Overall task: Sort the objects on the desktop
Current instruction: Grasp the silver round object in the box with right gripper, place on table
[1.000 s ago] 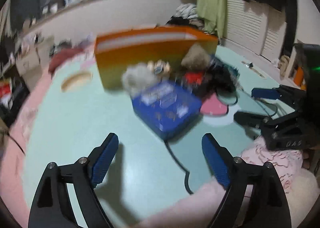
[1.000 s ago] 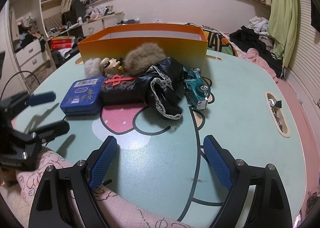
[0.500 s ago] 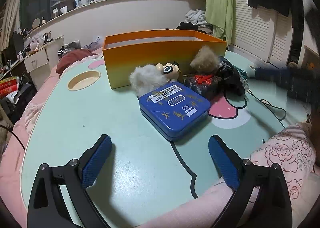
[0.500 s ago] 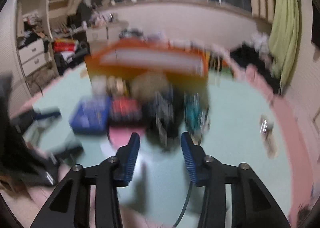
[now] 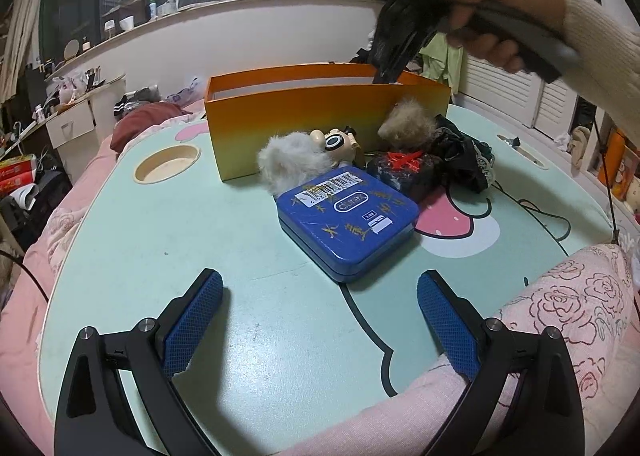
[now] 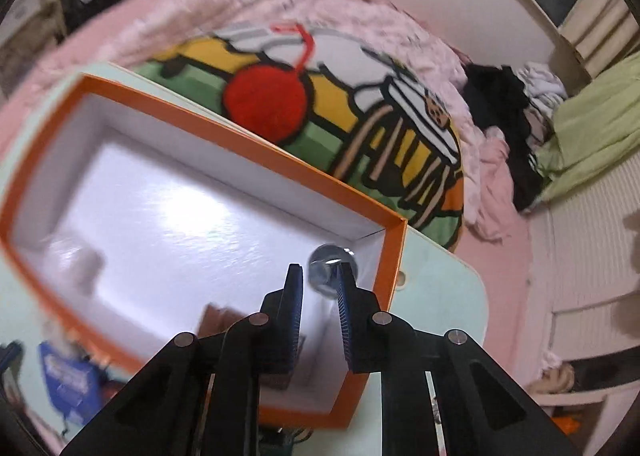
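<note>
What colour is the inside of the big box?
White inside the orange box, with orange walls outside; the right wrist view looks straight down into it.

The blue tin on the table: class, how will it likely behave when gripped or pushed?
The blue tin looks rigid, with a lid seam, so it probably won't flex. Its glossy painted sides may slip against pads. Lying flat and low on the table, it should slide rather than tip or roll.

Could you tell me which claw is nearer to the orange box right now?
Right. The right claw hovers directly above the orange box, pointing down into it. The left claw hangs over the near table edge, with the blue tin between it and the box.
</note>
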Motion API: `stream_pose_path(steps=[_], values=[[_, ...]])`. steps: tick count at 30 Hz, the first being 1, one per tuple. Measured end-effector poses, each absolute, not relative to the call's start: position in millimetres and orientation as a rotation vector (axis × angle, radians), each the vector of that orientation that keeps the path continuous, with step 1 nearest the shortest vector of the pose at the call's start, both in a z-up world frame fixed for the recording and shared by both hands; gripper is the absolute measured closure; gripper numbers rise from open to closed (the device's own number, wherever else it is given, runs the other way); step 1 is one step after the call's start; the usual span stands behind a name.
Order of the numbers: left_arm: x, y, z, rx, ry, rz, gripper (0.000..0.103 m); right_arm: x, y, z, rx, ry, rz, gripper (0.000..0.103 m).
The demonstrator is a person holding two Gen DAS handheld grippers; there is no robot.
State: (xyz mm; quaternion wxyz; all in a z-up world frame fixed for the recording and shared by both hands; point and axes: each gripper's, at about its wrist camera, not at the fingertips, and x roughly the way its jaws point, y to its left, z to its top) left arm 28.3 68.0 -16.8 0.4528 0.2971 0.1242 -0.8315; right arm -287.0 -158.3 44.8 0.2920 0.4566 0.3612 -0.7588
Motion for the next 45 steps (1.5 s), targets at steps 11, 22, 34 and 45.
stream_pose_path(steps=[11,22,34,45], values=[[28,69,-16,0.731,0.304,-2.052,0.005,-288,-175,24,1.272,1.008,-2.107,0.072],[28,68,-15,0.729,0.304,-2.050,0.005,-296,-162,10,1.346,1.133,-2.114,0.083],[28,68,-15,0.723,0.306,-2.043,0.005,-228,-92,112,1.073,0.519,-2.022,0.086],[30,68,-15,0.723,0.307,-2.037,0.005,-162,-51,92,0.919,0.213,-1.911,0.067]])
